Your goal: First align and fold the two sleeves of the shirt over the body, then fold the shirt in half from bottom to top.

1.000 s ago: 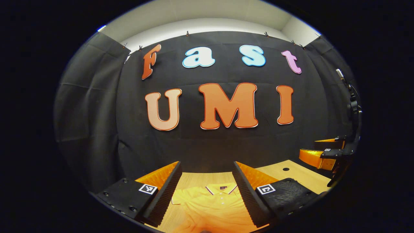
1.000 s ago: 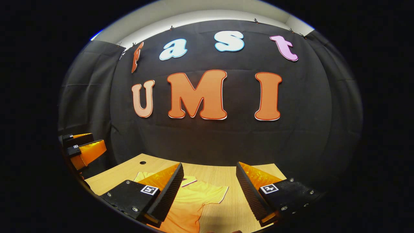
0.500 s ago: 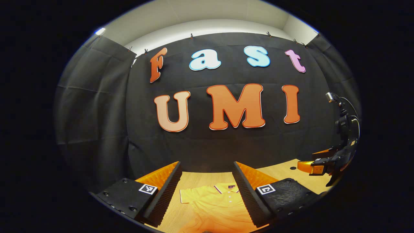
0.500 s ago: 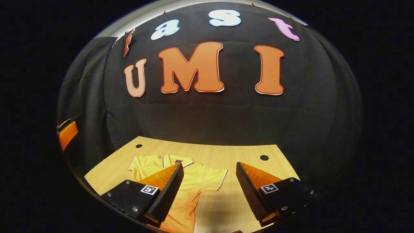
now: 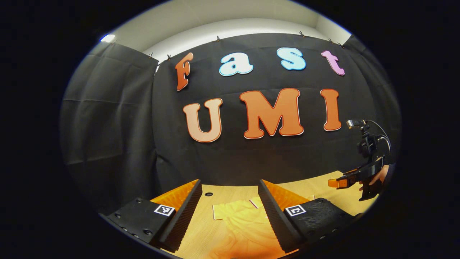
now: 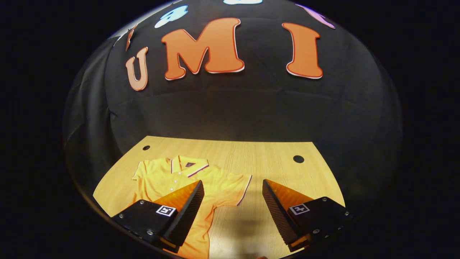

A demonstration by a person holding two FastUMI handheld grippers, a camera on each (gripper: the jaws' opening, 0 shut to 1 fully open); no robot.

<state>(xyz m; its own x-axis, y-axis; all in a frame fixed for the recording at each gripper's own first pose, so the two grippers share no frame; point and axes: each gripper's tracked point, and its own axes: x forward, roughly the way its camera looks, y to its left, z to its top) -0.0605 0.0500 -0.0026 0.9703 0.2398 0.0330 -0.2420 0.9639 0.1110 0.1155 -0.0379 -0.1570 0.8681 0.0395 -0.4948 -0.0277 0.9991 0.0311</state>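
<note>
A soft yellow shirt point(image 6: 179, 180) lies flat on the smooth wooden table point(image 6: 273, 158); both the left hand-held gripper point(image 5: 228, 212) and the right hand-held gripper point(image 6: 233, 208) are spread wide, holding nothing.

Bare table point(image 6: 273, 158) is seen from 12 to 3 o'clock of the shirt point(image 6: 169, 180) in the right gripper view; passage at 12 o'clock is closed by the booth wall point(image 6: 230, 108)

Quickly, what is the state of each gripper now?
Left gripper: open, holding nothing, above the polo shirt.
Right gripper: open, holding nothing.
</note>
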